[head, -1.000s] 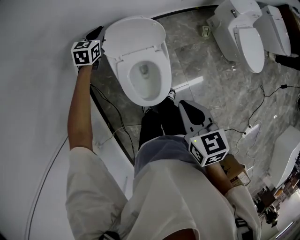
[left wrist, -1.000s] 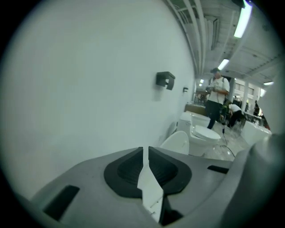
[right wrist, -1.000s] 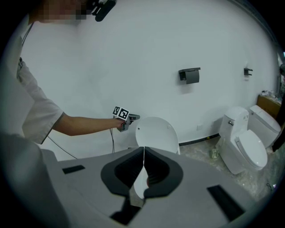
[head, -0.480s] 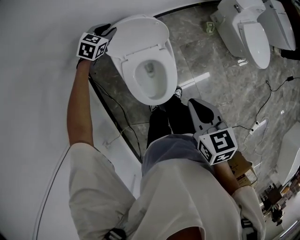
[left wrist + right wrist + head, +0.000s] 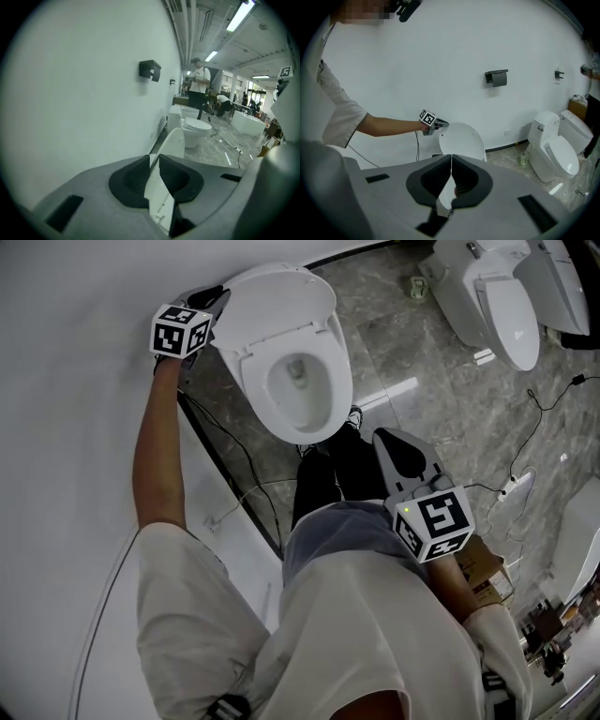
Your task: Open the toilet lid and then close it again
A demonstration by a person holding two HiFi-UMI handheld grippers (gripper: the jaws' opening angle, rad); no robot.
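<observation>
— What does the head view give you?

— My left gripper (image 5: 217,296) is at the top left rim of the lid (image 5: 277,306). The lid stands raised at the back of the toilet (image 5: 337,390), close to the wall (image 5: 75,381), so the bowl (image 5: 296,381) lies uncovered. A second ago that gripper sat lower, beside the lid's left edge. Now its tip is on the rim. My right gripper (image 5: 381,435) hangs low in front of me, well apart from the toilet, as it did before.

— And the left gripper view?

— The left gripper (image 5: 153,157) has just been closing its jaws, and the thin white edge of the lid (image 5: 172,143) runs straight between them. They are narrowed onto it, pinching the rim. Past the tips, the rest of the lid curves up beside the wall.

— The right gripper view?

— The right gripper (image 5: 451,159) has its jaws pressed together with nothing between them. Beyond them the lid (image 5: 461,140) stands upright, with my left gripper (image 5: 440,124) at its upper left edge.

— What does that mean for the job?

— I judge the opening half done, since the lid is fully up. This fresh hold on the rim looks like the start of closing. The next move calls for swinging the lid forward and down gently. If it slips from the pinch, it could drop and slam onto the bowl.
</observation>
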